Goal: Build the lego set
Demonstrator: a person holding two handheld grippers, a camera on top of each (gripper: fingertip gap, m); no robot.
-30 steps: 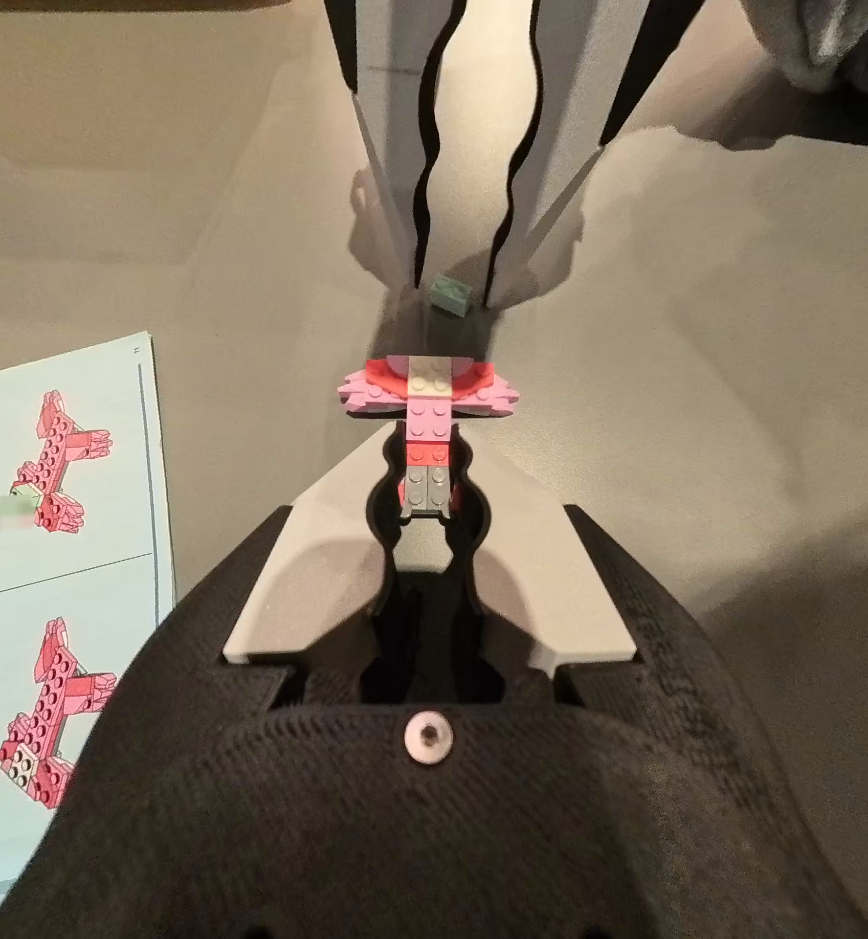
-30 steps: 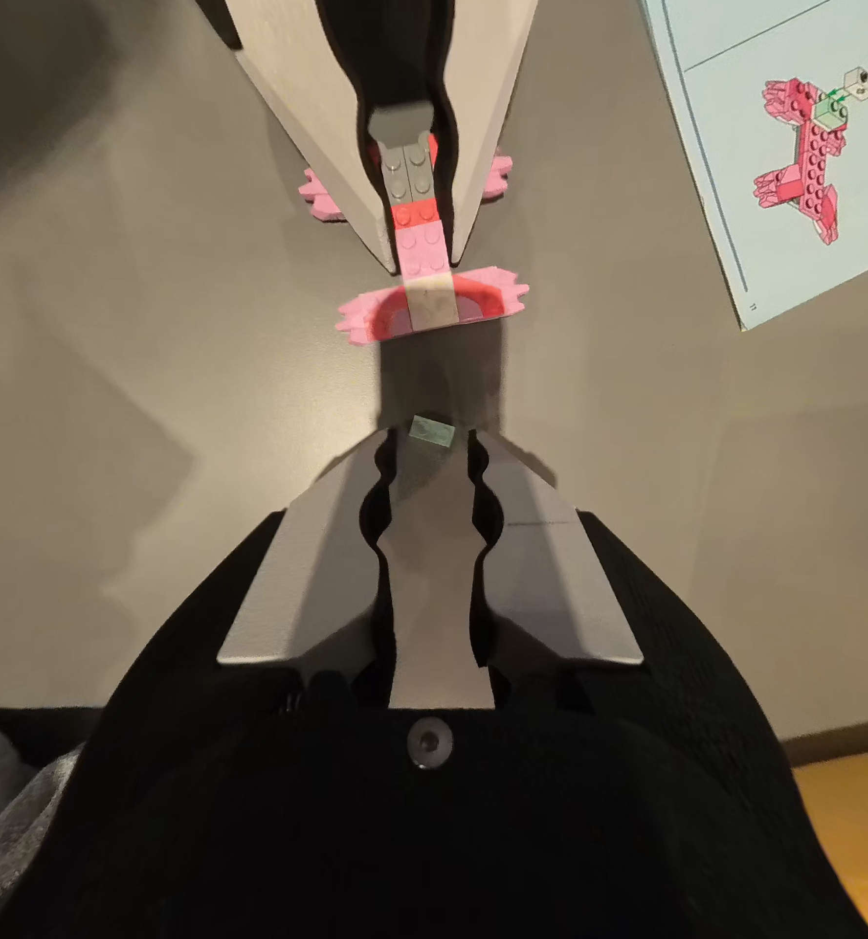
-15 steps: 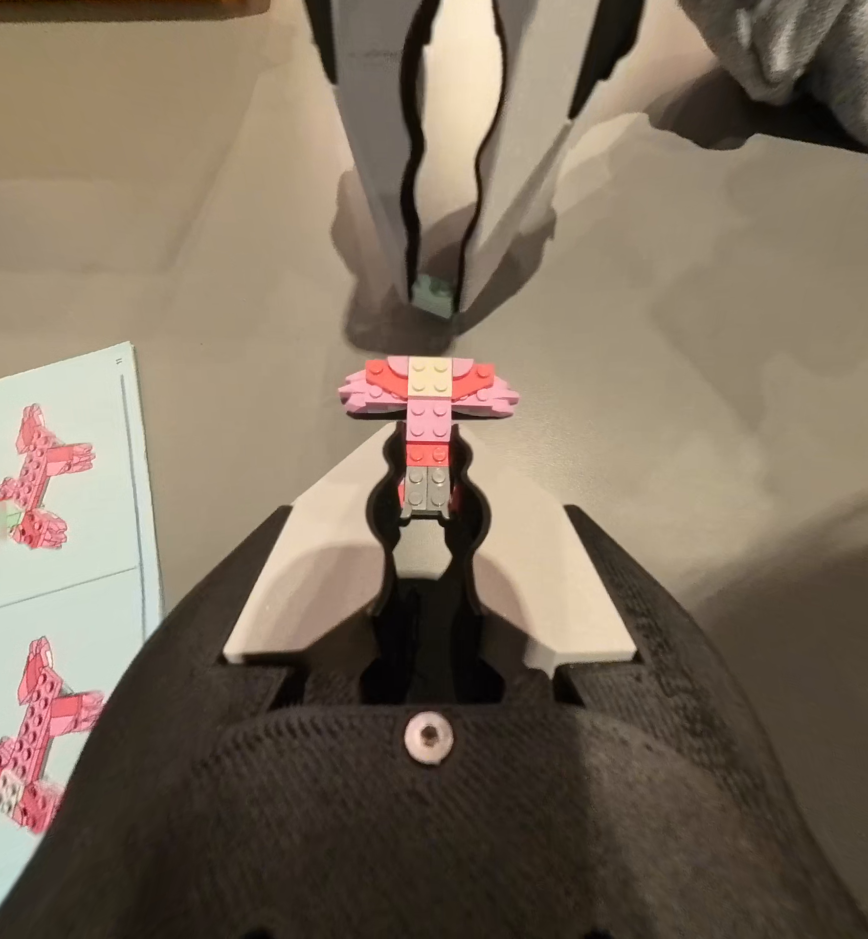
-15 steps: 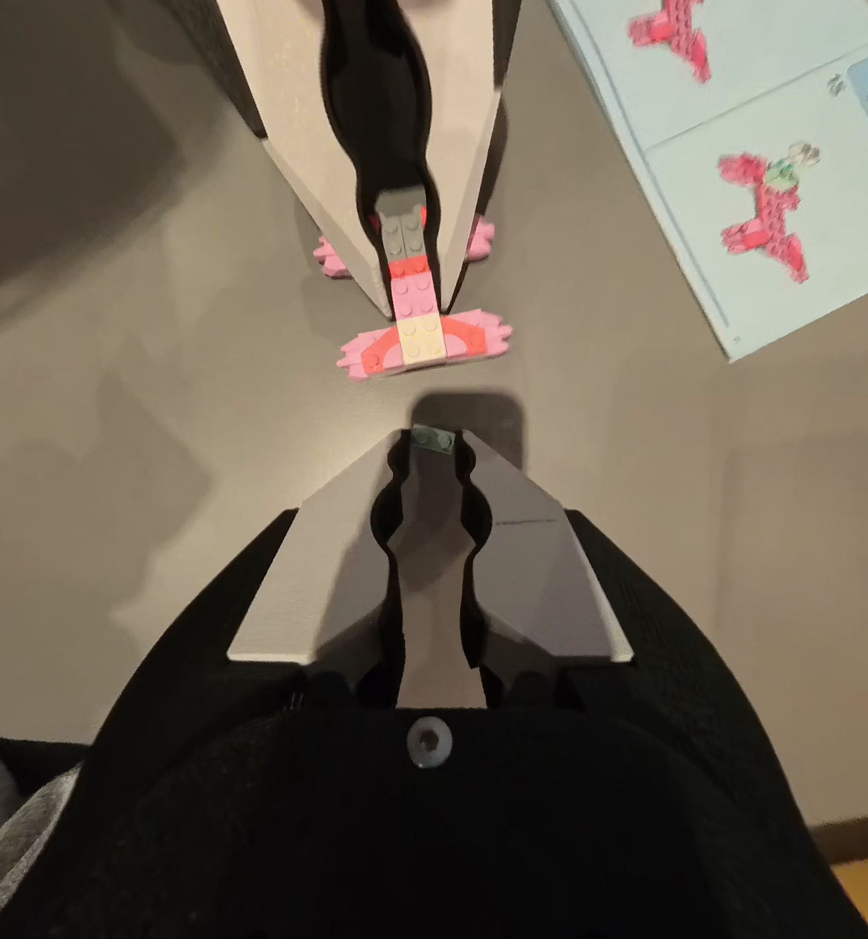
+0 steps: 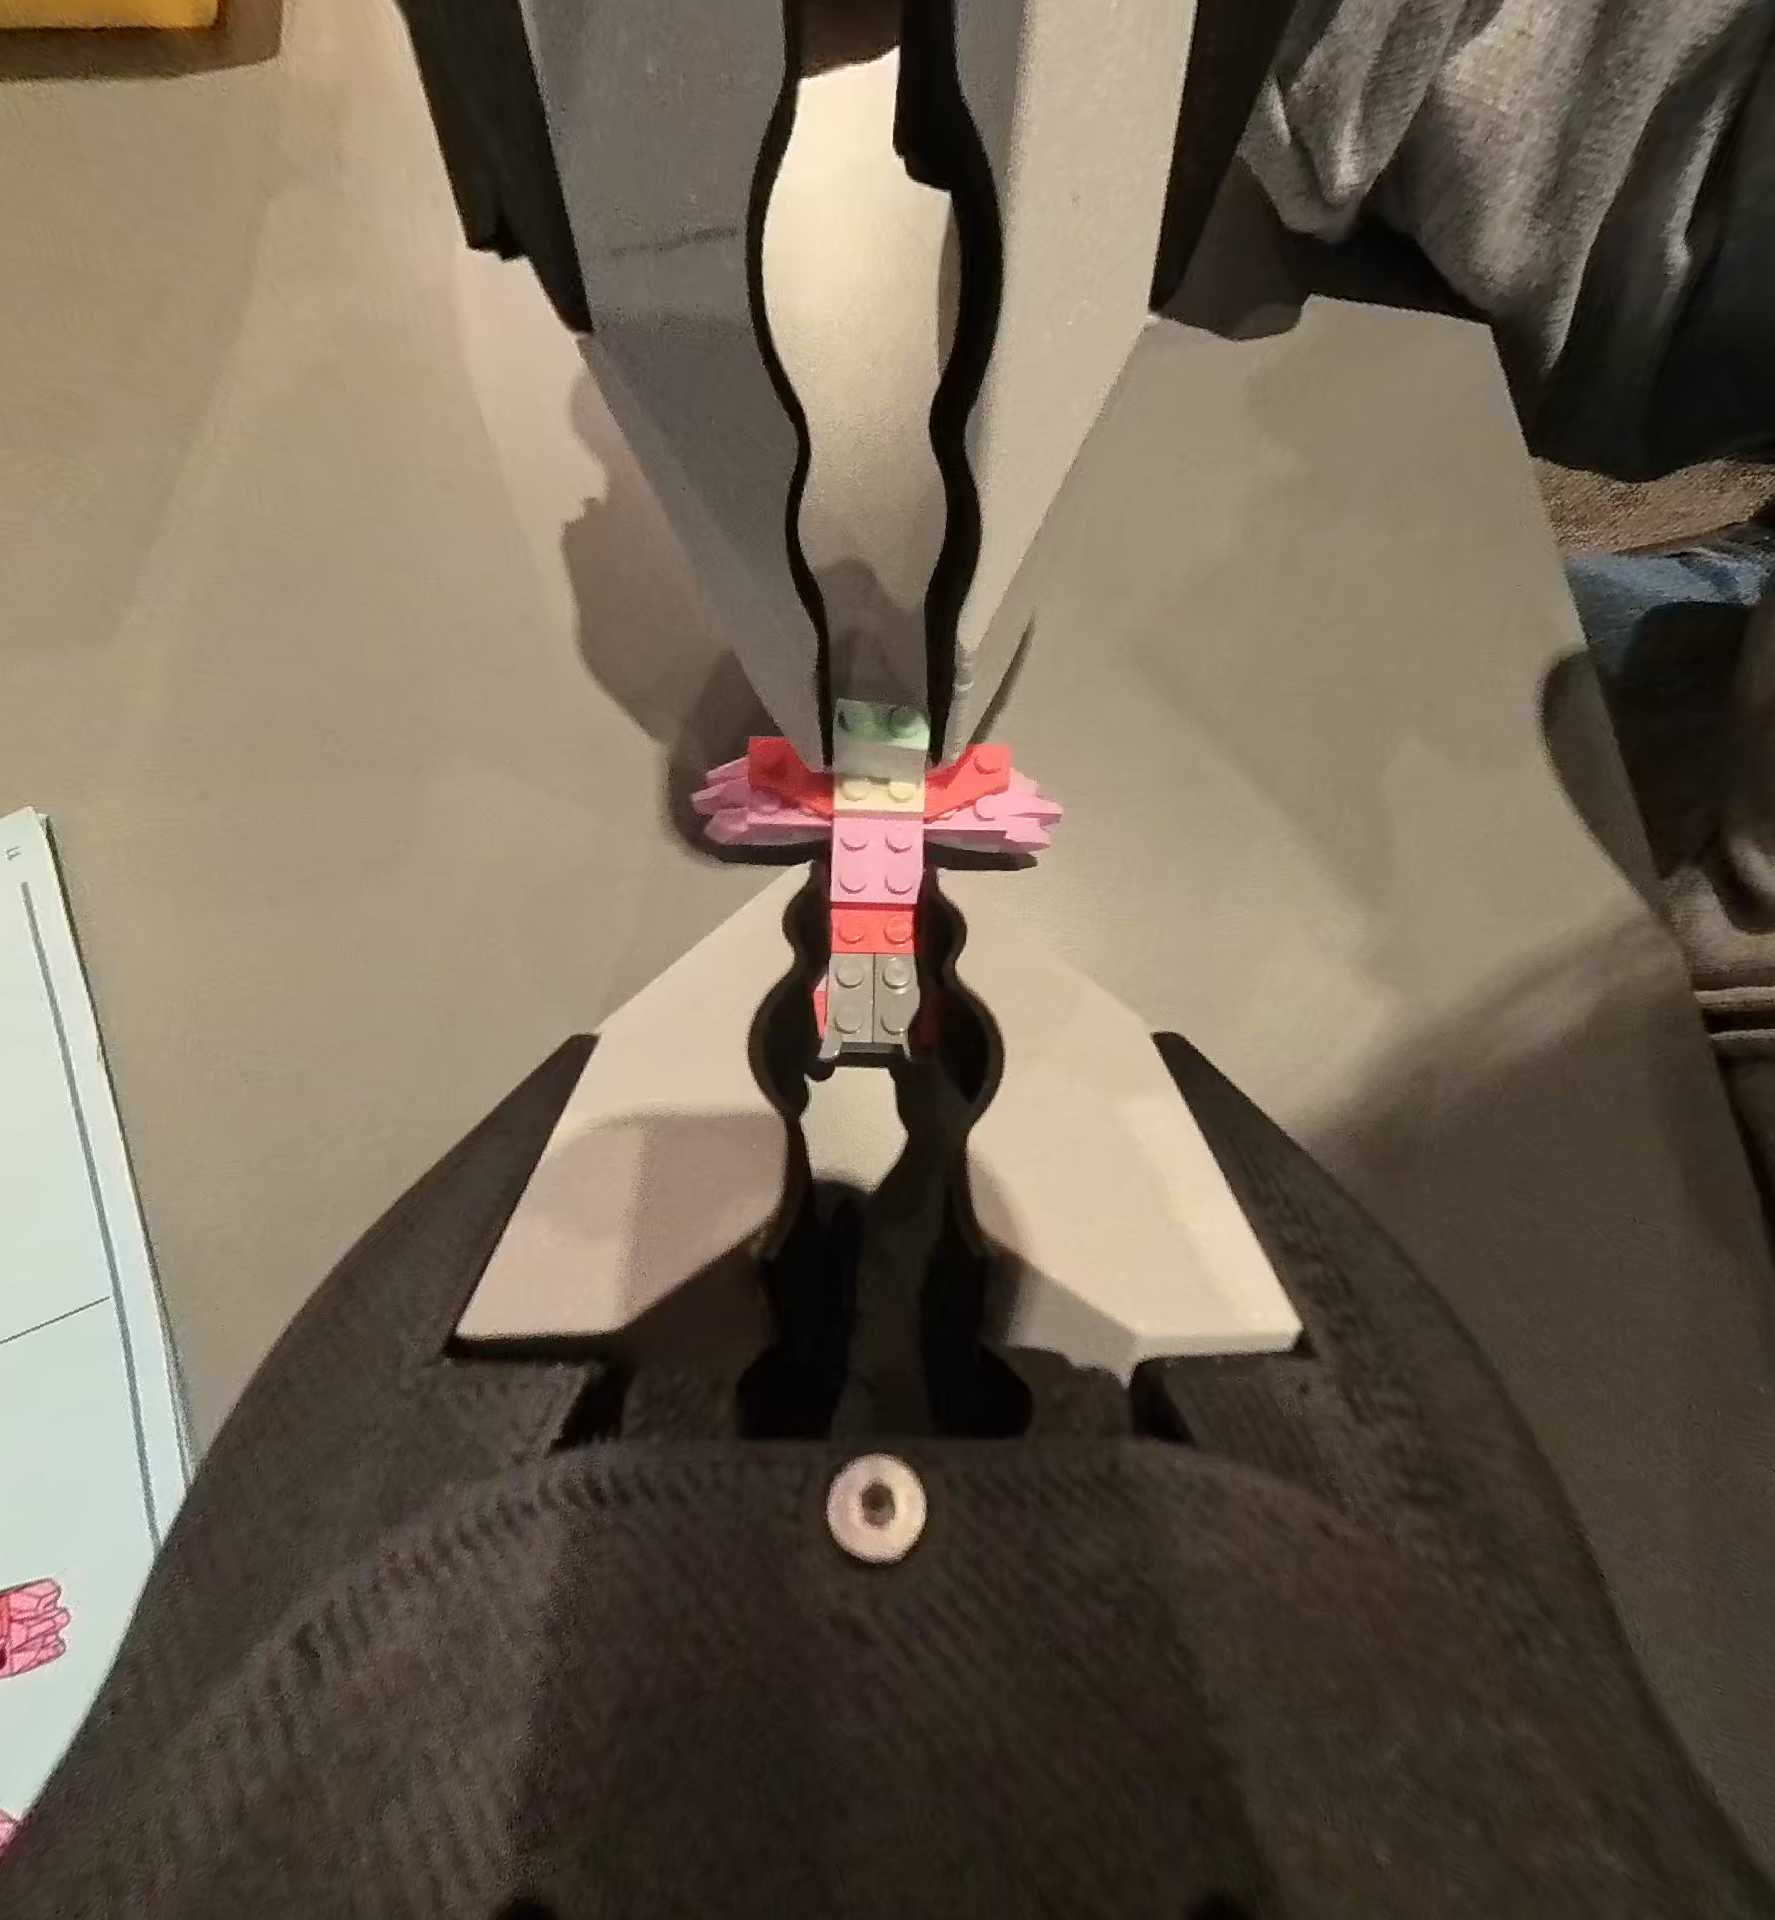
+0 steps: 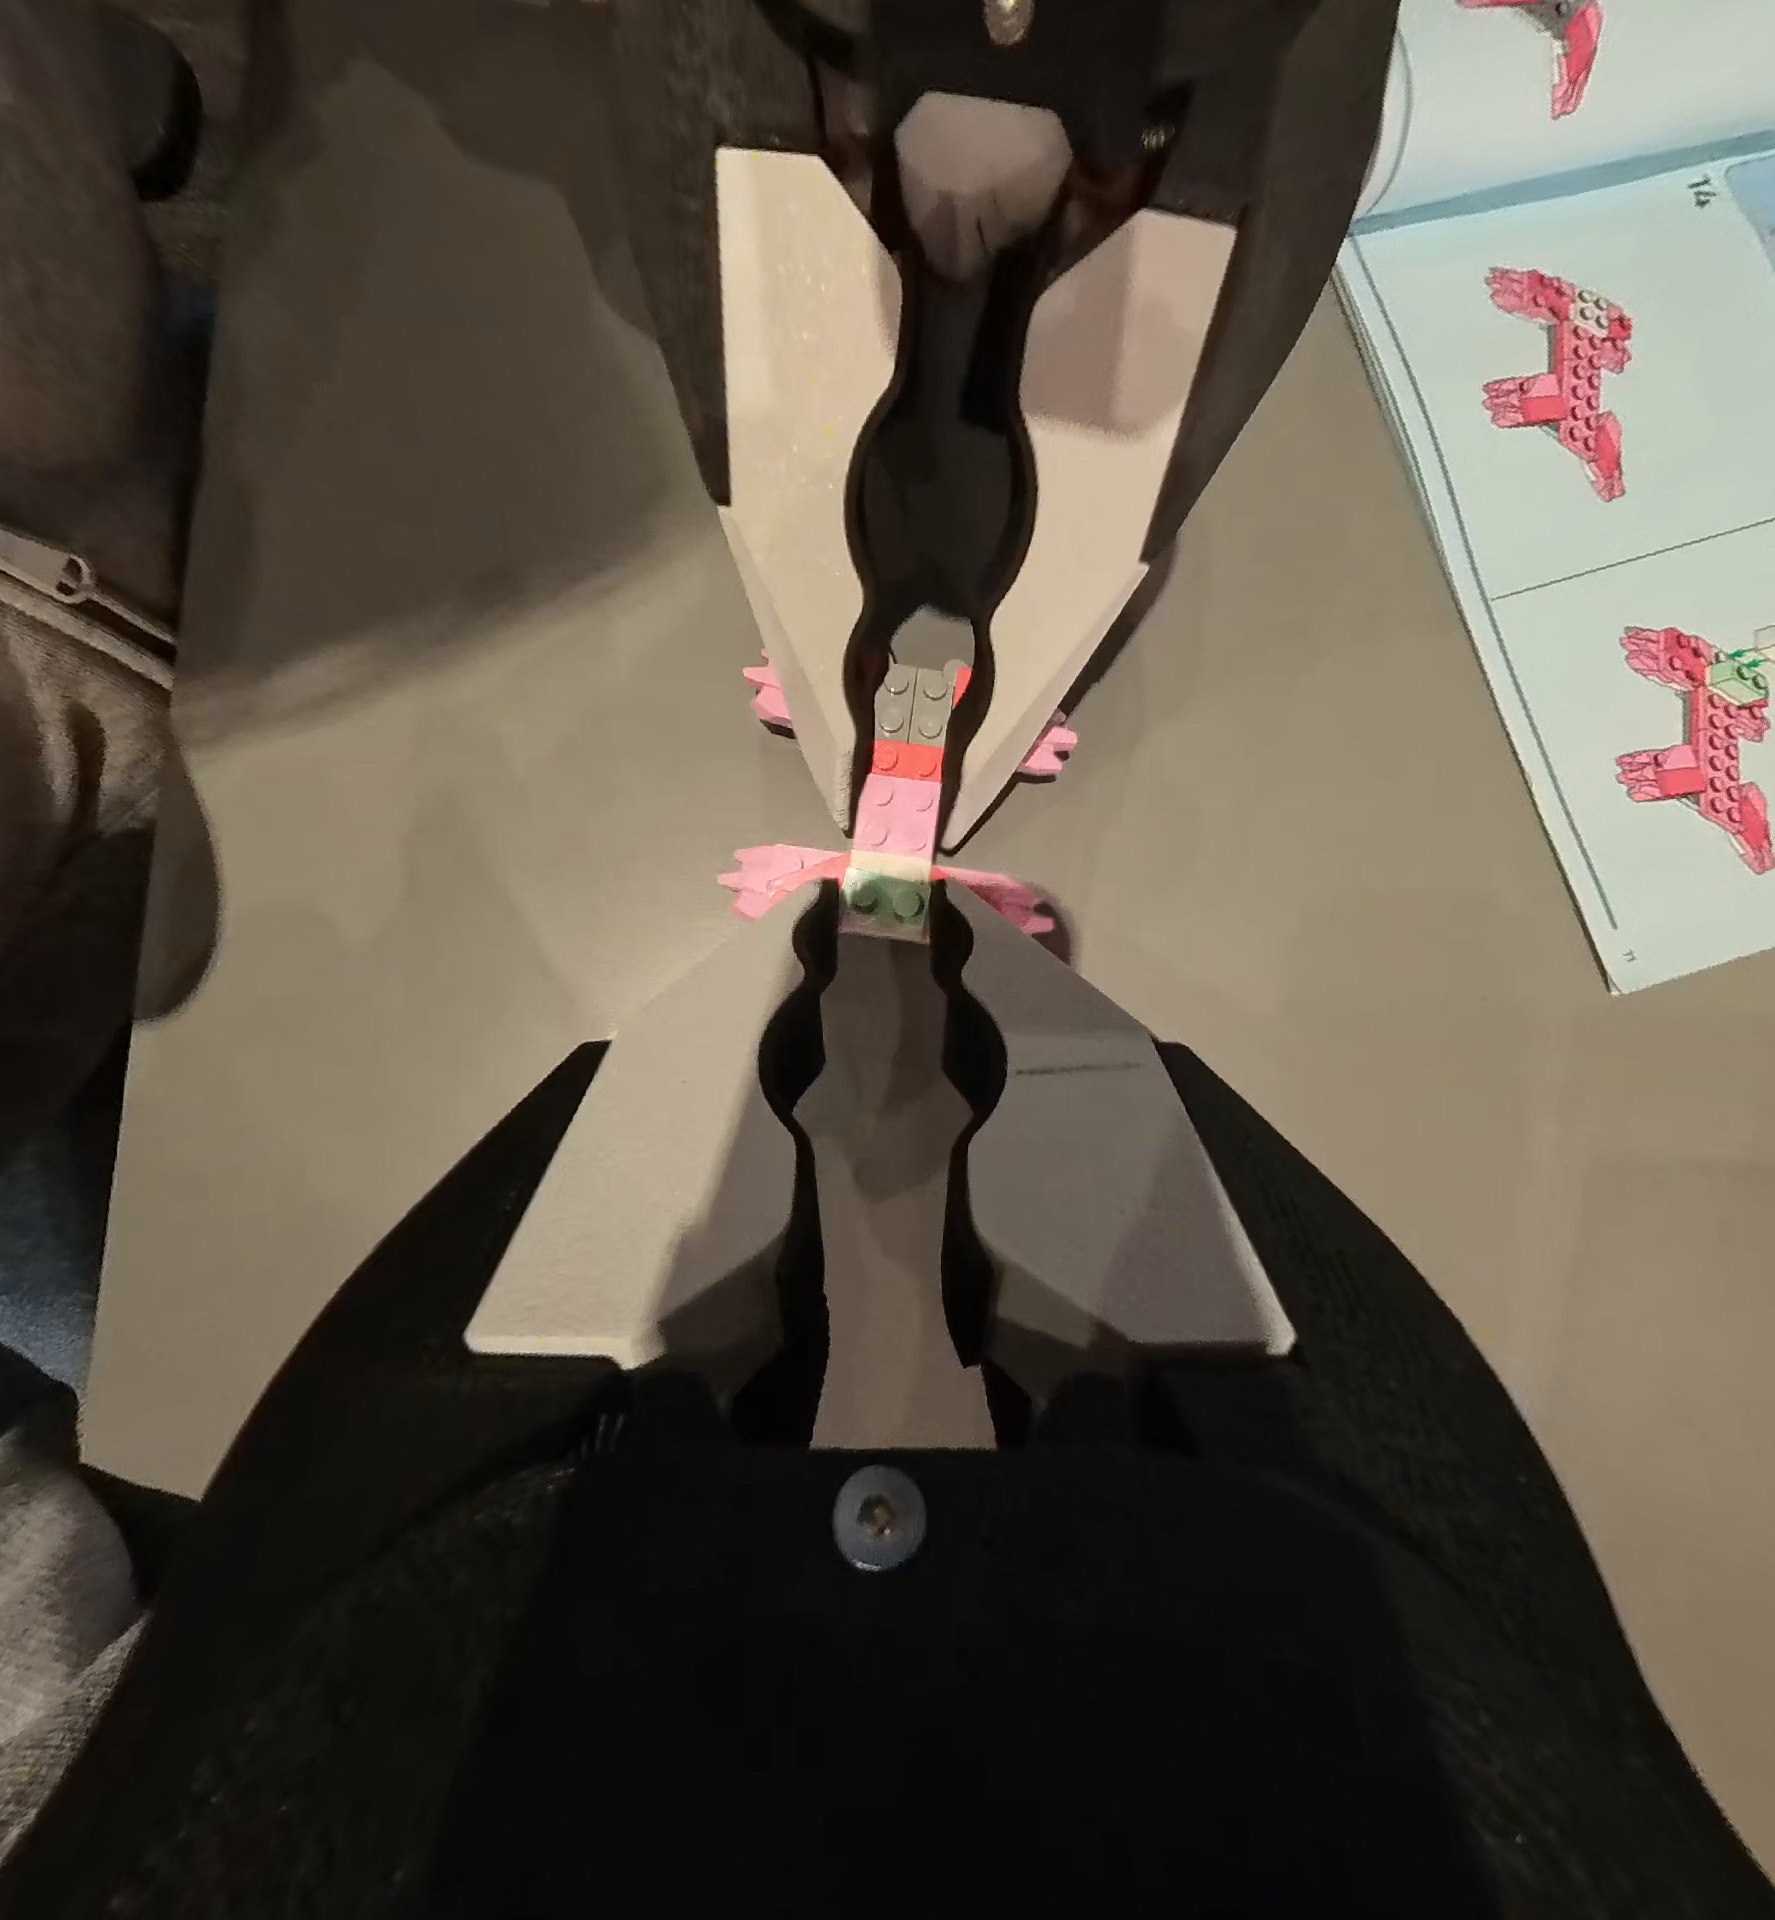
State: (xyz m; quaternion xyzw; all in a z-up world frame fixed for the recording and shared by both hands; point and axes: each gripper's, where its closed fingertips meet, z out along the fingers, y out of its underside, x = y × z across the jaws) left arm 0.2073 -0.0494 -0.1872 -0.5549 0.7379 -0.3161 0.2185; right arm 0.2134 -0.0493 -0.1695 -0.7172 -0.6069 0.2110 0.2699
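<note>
Between the two tongs, over the grey table (image 5: 291, 520), sits the model (image 5: 875, 862): a pink and red strip of bricks with grey ones at one end and pink feathered pieces fanned out to each side at the other. The left tongs (image 5: 875, 914) are clamped on its grey and red end. On the fanned end, atop a cream brick, sits a small green brick (image 6: 885, 899), and the right tongs (image 6: 885, 920) are pinched on it, tip to tip with the left ones. Whether the green brick is pressed fully home I cannot tell. A pale blue booklet (image 6: 1641, 520) lies open on the table beside them, showing pink build steps. Grey clothing (image 5: 1589, 260) crowds the table's edge.
</note>
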